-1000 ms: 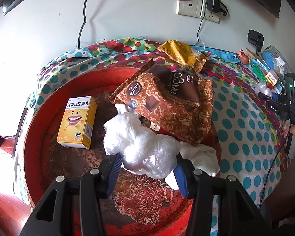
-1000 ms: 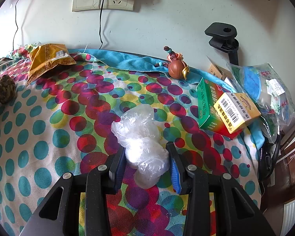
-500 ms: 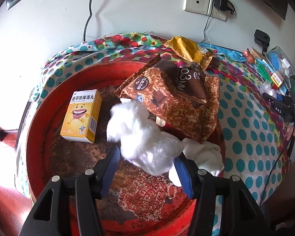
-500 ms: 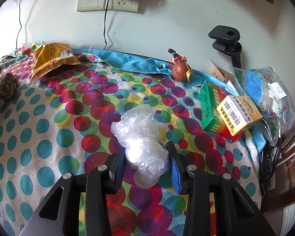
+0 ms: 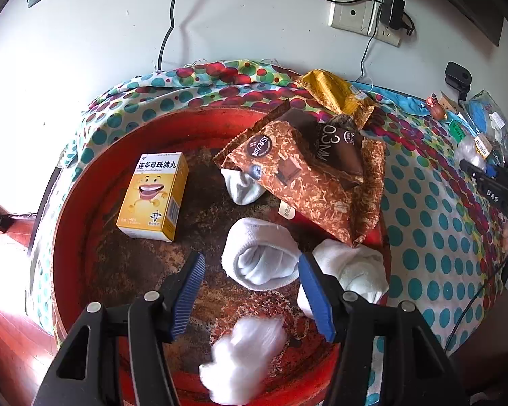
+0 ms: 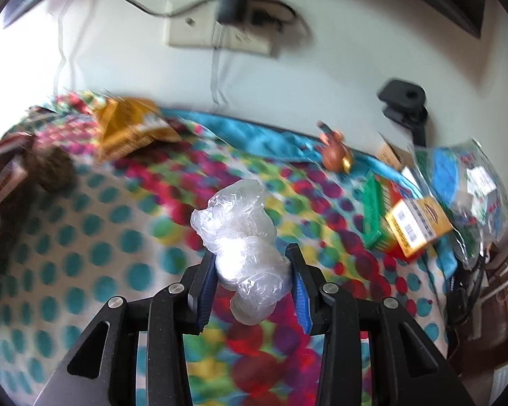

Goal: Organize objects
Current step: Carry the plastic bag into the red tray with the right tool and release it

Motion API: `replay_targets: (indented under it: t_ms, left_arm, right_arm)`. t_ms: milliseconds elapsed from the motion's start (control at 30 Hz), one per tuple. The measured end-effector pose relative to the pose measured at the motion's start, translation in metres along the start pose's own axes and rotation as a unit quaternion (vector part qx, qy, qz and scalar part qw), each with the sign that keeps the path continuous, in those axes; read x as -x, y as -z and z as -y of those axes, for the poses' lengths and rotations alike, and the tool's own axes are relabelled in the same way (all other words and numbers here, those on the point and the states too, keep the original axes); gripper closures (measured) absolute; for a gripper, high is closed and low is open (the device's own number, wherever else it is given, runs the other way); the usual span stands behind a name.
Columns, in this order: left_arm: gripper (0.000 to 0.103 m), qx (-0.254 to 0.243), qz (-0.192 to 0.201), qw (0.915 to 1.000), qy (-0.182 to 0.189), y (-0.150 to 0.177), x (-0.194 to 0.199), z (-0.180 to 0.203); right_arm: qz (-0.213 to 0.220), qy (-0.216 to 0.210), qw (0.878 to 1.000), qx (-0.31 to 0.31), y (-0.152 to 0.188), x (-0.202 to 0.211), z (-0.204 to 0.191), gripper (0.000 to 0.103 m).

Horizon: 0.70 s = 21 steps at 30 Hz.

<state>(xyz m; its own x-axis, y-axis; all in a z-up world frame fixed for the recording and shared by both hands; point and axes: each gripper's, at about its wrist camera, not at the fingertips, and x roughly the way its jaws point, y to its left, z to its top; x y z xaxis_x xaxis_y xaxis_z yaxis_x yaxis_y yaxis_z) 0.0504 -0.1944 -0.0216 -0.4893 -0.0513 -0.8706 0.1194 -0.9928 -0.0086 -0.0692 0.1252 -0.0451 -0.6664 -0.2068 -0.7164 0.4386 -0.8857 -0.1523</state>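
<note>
My left gripper (image 5: 250, 264) is open above a round red tray (image 5: 78, 223). A crumpled white plastic bag (image 5: 244, 362) sits blurred at the tray's near edge, below the fingers and apart from them. The tray holds a yellow medicine box (image 5: 154, 201), a brown snack packet (image 5: 308, 176) and rolled white socks (image 5: 260, 260). My right gripper (image 6: 254, 264) is shut on a second clear plastic bag (image 6: 244, 237), held above the dotted cloth (image 6: 84, 253). The right gripper also shows in the left wrist view (image 5: 487, 186).
A gold packet (image 5: 335, 91) lies behind the tray. A green and yellow box (image 6: 409, 226), a bagged blue item (image 6: 457, 176), a small figurine (image 6: 335, 152) and a black clamp (image 6: 406, 105) sit at the far right. A wall socket with cables (image 6: 220, 30) is behind.
My left gripper opened and let go of the white plastic bag, which dropped to the tray's near edge, uncovering a rolled sock. My right gripper lifted and swung left with its bag.
</note>
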Motion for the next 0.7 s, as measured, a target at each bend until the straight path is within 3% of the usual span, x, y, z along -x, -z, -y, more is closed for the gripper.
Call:
replay_targets:
  t_ms: [267,500,700]
  left_arm:
    - [0.043,0.013,-0.002,0.9999,0.009,0.006,0.001,-0.004]
    - [0.043,0.04,0.005,0.9992,0.007,0.01,0.008,-0.023]
    - [0.043,0.07,0.006,0.9975,0.007,0.013,0.013,-0.045]
  right_arm:
    - [0.034,-0.094,0.994,0.047,-0.019,0.04,-0.081,0.067]
    - [0.048,-0.174,0.98,0.084,-0.027,0.068,-0.146,0.067]
    - [0.053,-0.218,0.969,0.106,-0.029,0.08,-0.19,0.067]
